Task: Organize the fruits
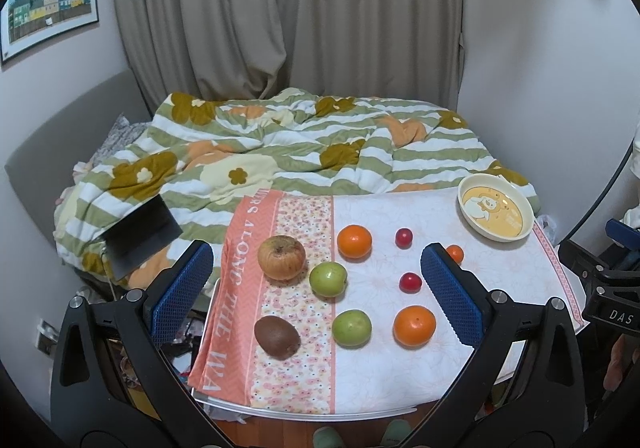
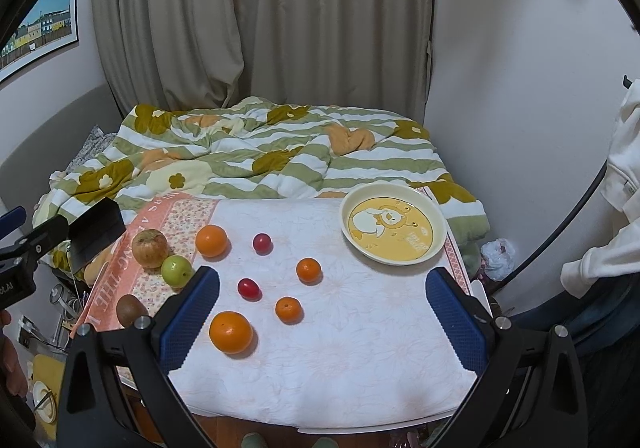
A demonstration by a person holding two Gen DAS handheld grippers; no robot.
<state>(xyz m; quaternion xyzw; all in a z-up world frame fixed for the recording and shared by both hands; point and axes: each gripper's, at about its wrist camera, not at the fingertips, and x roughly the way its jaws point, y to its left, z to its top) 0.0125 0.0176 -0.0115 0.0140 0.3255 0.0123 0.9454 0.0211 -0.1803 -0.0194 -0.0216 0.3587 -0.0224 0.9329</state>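
Fruit lies spread on a cloth-covered table (image 2: 360, 368). In the left wrist view I see a brownish apple (image 1: 281, 257), two green apples (image 1: 328, 279) (image 1: 351, 327), a kiwi (image 1: 277, 336), two oranges (image 1: 354, 241) (image 1: 414, 325) and two small red fruits (image 1: 404, 237) (image 1: 410, 282). The right wrist view adds two small tangerines (image 2: 308, 270) (image 2: 288, 308). A cream plate with a cartoon print (image 2: 393, 229) stands empty at the far right. My left gripper (image 1: 318, 288) and right gripper (image 2: 322, 308) hover open and empty above the table's near side.
A bed with a striped flowered quilt (image 1: 280, 144) lies right behind the table. A dark box (image 1: 140, 236) sits at the table's left. Curtains and walls stand behind. The floor beside the table on the left is cluttered.
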